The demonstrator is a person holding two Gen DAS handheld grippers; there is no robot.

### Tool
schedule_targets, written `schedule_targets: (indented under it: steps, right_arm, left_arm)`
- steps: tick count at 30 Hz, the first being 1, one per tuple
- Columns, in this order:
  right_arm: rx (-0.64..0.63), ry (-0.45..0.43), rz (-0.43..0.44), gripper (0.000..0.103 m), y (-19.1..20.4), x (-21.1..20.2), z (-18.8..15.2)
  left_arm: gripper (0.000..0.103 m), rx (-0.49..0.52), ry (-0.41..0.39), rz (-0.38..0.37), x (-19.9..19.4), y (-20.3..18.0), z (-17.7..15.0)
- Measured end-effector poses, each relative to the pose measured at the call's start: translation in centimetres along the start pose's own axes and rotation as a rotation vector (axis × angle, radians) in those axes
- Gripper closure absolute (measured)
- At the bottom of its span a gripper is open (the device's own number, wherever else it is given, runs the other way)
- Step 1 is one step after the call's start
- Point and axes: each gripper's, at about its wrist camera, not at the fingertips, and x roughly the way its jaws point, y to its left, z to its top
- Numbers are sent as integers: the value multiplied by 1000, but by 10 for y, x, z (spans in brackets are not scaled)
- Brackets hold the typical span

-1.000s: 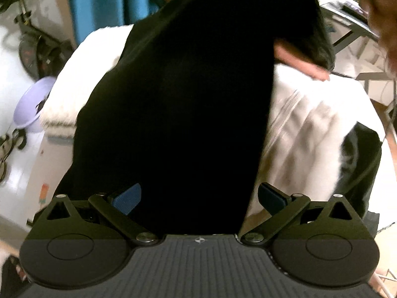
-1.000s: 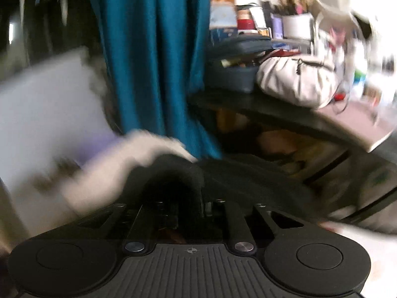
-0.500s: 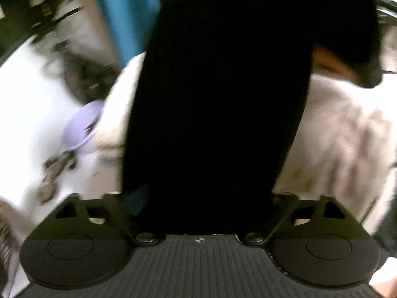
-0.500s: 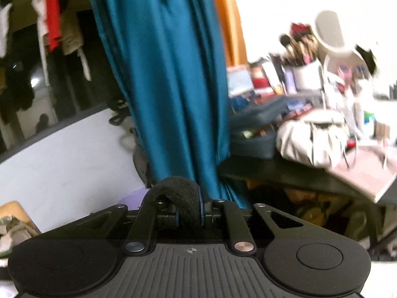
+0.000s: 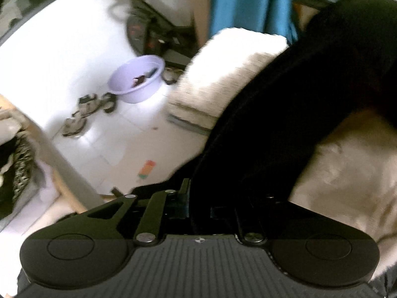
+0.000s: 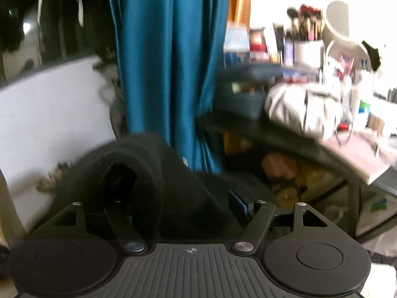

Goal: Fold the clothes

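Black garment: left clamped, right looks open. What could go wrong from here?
1. The right gripper has its jaws apart, with the black garment only looped over one side. That end may slide off, or snag if the gripper pulls away.
2. The left gripper pinches a bunched edge past the cream blanket, above the floor. Slack could drop off the side.
3. Both views are blurred, so a fast swing may spoil the fold.

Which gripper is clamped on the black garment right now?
The left gripper: its jaws pinch the black garment. The right gripper stands open, cloth merely draped across it.
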Motion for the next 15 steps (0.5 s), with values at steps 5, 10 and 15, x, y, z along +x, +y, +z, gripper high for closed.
schedule_targets:
  steps: [5,10,15]
  right_arm:
    - [29,33,-8,21,12,26,-23]
    - [88,36,50,80,22,27,-8]
    - [222,-89,101,98,14,-13,42]
  left_arm:
    - [90,-31,-15,41,-6,18,1]
    - [91,-115,-81,55,-17,47,21]
    - [91,-221,-245,5,-55,80,58]
